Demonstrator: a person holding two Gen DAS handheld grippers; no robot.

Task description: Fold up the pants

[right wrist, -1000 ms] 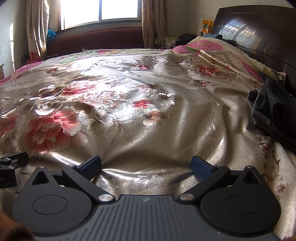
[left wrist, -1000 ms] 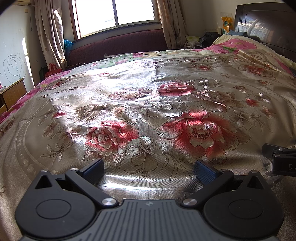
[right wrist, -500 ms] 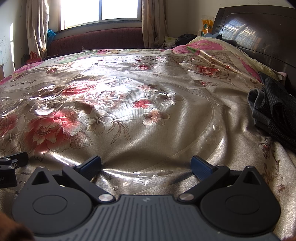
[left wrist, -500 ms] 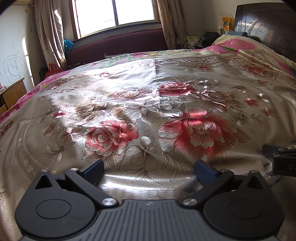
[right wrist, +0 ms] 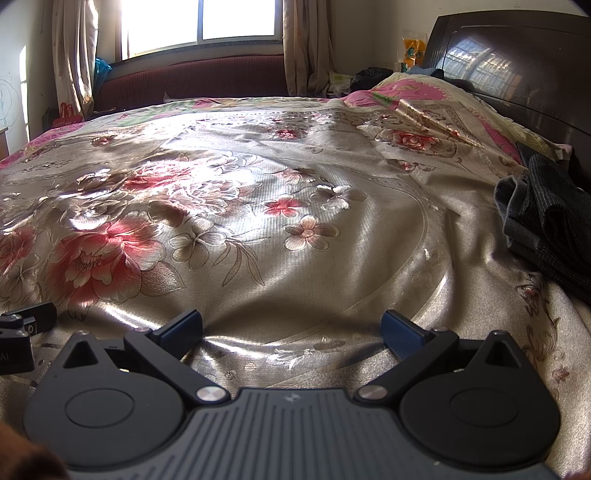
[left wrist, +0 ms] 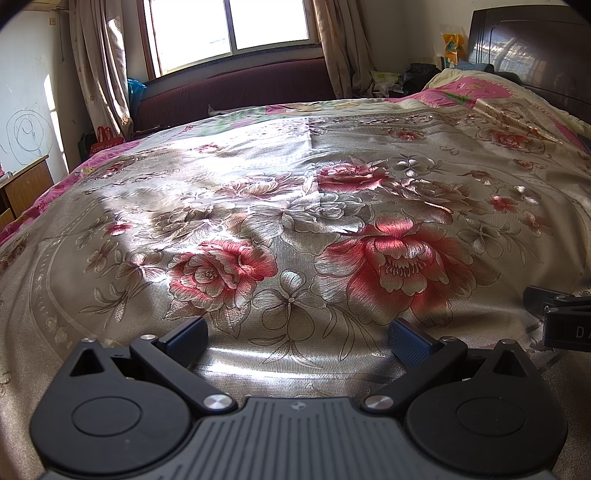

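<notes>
The dark grey, crumpled pair of pants [right wrist: 546, 225] lies in a loose heap on the bed at the right edge of the right wrist view, near the dark wooden headboard [right wrist: 509, 66] and well apart from both tools. It does not show in the left wrist view.

The right tool [right wrist: 291, 332] sits low over the shiny beige bedspread with large red and cream flowers [right wrist: 258, 229], its two blue-padded fingers spread wide apart with nothing between them. The left tool [left wrist: 297, 338] is likewise low over the same bedspread, fingers spread wide and holding nothing. Each tool shows at the edge of the other's view, so the two are side by side near the foot of the bed.

Beyond the bed stand a dark red upholstered bench [left wrist: 236, 86], a bright window with beige curtains [left wrist: 236, 26] and, at the far left, a wooden cabinet [left wrist: 26, 184].
</notes>
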